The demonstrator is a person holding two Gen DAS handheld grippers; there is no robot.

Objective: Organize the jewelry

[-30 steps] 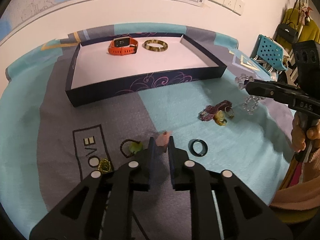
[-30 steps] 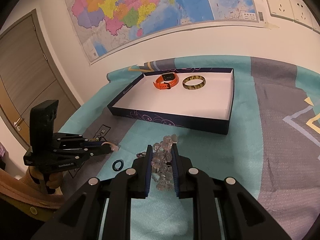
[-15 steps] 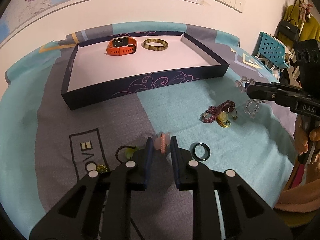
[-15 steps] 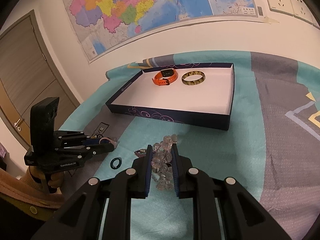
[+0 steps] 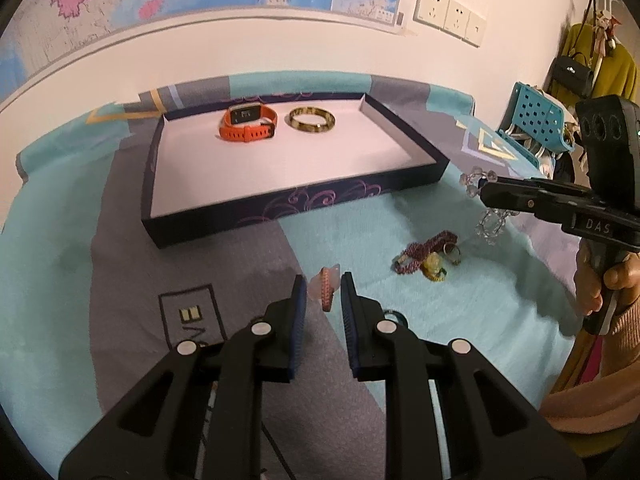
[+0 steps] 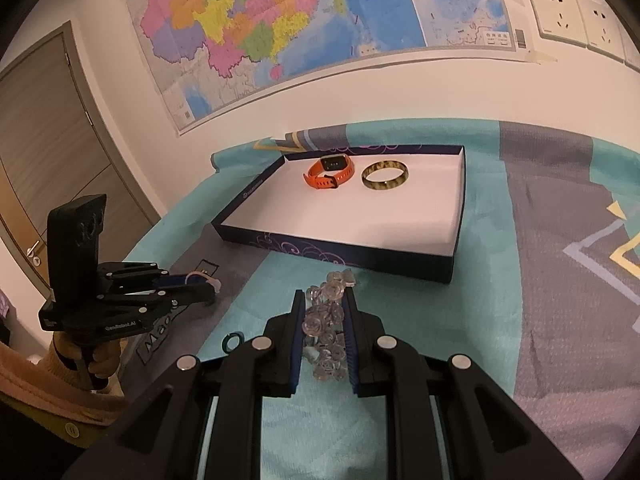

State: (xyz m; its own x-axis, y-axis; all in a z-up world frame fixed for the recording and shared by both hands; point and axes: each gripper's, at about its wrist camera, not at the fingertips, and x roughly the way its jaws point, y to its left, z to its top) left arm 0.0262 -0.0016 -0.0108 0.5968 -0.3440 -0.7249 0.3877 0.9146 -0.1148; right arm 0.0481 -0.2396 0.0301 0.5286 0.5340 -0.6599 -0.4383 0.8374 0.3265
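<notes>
My left gripper [image 5: 323,286] is shut on a pink bracelet [image 5: 327,287] and holds it above the cloth, in front of the dark tray [image 5: 256,210]. My right gripper [image 6: 323,304] is shut on a clear crystal bead bracelet [image 6: 326,320], which hangs between the fingers short of the tray's near wall [image 6: 340,254]. In the tray lie an orange watch [image 5: 248,123] and a mottled yellow bangle [image 5: 312,120]. The right gripper also shows in the left wrist view [image 5: 486,188], and the left gripper in the right wrist view [image 6: 208,286].
On the teal and grey cloth [image 5: 460,300] lie a maroon braided bracelet [image 5: 424,250], a yellow-green pendant [image 5: 434,272] and a dark ring [image 6: 233,340]. A blue perforated chair [image 5: 536,120] and hanging bags stand at the right. The wall is behind the tray.
Both grippers have risen and moved toward the tray, each carrying its bracelet. The pieces on the cloth have not moved.
</notes>
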